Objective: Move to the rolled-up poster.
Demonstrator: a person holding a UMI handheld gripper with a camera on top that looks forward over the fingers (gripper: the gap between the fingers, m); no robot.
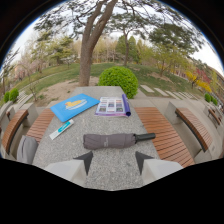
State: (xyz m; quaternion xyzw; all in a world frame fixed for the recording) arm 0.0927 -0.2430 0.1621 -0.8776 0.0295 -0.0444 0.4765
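At the bottom centre of the frame we see our gripper (114, 161), its two dark pointed fingertips (85, 161) standing well apart with bare table between them; the jaws are released and grasp nothing. They hover over the near end of a grey speckled stone table (107, 162) that runs up the middle of the picture.

Just ahead of the fingertips, a folded grey umbrella (111, 140) lies crosswise on the table, its black handle pointing right. Beyond it and to the left, a small white-and-blue tube (61, 129) lies on a slant near the table's left edge. Farther on, in the upper left of the tabletop, we see a flat blue booklet (74, 106) with a yellow picture on it.

To its right, near the far end of the table, lies the poster (114, 106): a printed sheet partly spread flat, with its purple right edge curled into a roll. It is well apart from our fingers, beyond the umbrella and slightly right of centre.

Wooden slatted benches flank the table, one on the left (39, 125) and one on the right (162, 132). Beyond the table's far end stands a round green bush (119, 80), and behind it a leaning tree trunk (92, 42) rises toward the top of the frame, with grass, more trees and pale sky around it.
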